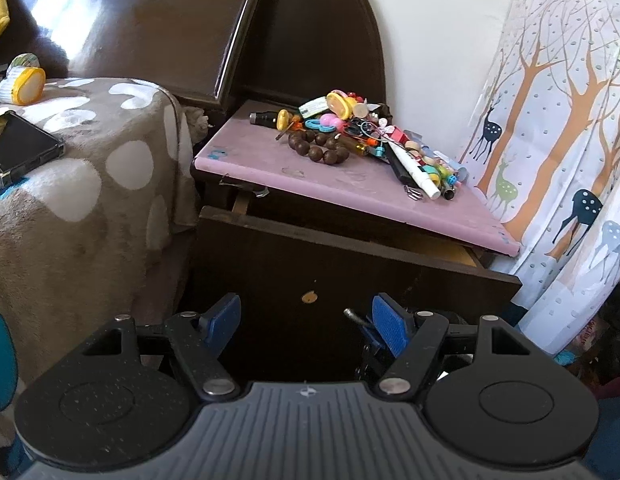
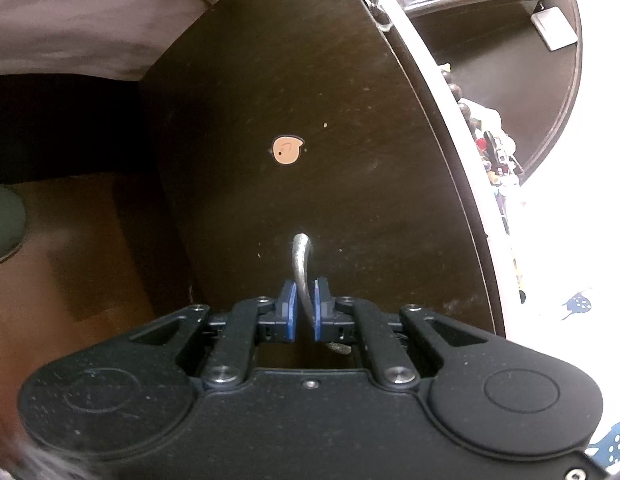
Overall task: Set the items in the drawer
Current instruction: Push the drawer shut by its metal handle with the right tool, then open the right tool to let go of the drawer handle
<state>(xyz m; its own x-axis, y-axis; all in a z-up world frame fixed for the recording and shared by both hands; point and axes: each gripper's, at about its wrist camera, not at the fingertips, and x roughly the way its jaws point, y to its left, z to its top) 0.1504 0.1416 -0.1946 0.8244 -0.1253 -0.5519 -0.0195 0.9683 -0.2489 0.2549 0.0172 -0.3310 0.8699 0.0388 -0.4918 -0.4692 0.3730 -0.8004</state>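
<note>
A dark wooden nightstand has a pink top (image 1: 269, 168) carrying a heap of small items (image 1: 362, 136): brown beads, a white pen, hair ties and toys. Its drawer front (image 1: 330, 264) stands pulled out a little, showing a slit of the inside. In the right wrist view my right gripper (image 2: 304, 312) is shut on the curved metal drawer handle (image 2: 301, 256), just below a small round sticker (image 2: 286, 151). My left gripper (image 1: 305, 318) hangs open and empty in front of the drawer front, with the handle's end (image 1: 351, 314) close to its right pad.
A bed with a spotted brown blanket (image 1: 89, 184) lies left of the nightstand, with a dark tablet (image 1: 23, 148) and a yellow container (image 1: 23, 86) on it. A patterned curtain (image 1: 558, 120) hangs to the right. A dark headboard (image 1: 310, 40) rises behind.
</note>
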